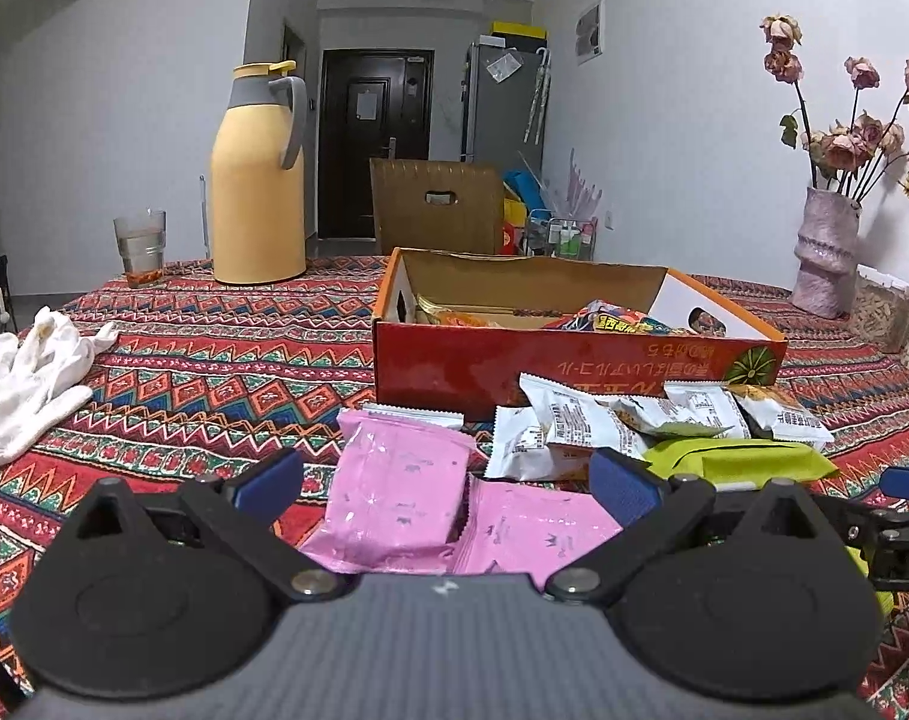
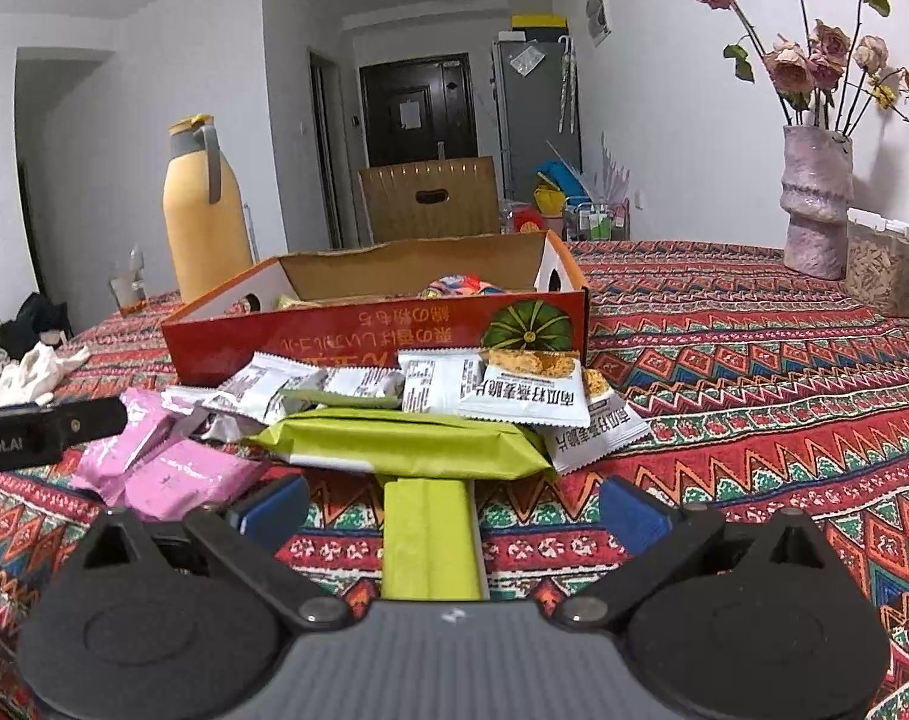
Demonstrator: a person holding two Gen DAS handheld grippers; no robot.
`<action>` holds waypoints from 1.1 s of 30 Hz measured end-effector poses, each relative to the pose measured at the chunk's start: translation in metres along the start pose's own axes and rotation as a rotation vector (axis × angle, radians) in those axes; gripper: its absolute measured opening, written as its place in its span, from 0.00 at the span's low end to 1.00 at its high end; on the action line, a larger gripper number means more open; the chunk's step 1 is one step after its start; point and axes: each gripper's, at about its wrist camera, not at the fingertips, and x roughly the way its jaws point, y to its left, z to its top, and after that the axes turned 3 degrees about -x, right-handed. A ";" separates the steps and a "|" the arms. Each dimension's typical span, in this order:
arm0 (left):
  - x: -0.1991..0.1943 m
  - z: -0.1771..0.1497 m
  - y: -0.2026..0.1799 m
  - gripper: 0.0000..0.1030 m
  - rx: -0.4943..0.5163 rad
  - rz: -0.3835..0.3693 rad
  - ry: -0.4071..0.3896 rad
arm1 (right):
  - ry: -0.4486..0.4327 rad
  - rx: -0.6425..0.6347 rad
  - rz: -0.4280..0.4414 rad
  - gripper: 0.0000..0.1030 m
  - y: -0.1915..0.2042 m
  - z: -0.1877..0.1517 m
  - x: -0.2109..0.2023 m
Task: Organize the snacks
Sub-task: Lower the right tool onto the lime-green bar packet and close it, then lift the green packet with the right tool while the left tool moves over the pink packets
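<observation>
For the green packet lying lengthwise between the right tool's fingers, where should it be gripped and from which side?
Grip the green packet across its narrow width at the near end, approaching from the front. It already lies lengthwise between the open right tool, long flat sides facing the pads.

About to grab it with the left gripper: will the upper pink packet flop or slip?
The pink packet looks puffy and glossy, so probably light, soft and slippery. It overlaps another pink packet, which may drag along.

Shiny pink foil snack packets [image 1: 394, 483], white crinkled snack sachets [image 2: 517, 399] and flat green wrapped packs [image 2: 406, 441] lie heaped just before the open red cardboard box [image 2: 364, 336], itself holding snacks.
</observation>
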 end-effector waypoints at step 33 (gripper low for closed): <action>0.004 0.000 0.001 1.00 -0.004 0.004 0.025 | 0.155 -0.149 0.060 0.31 0.028 0.000 0.021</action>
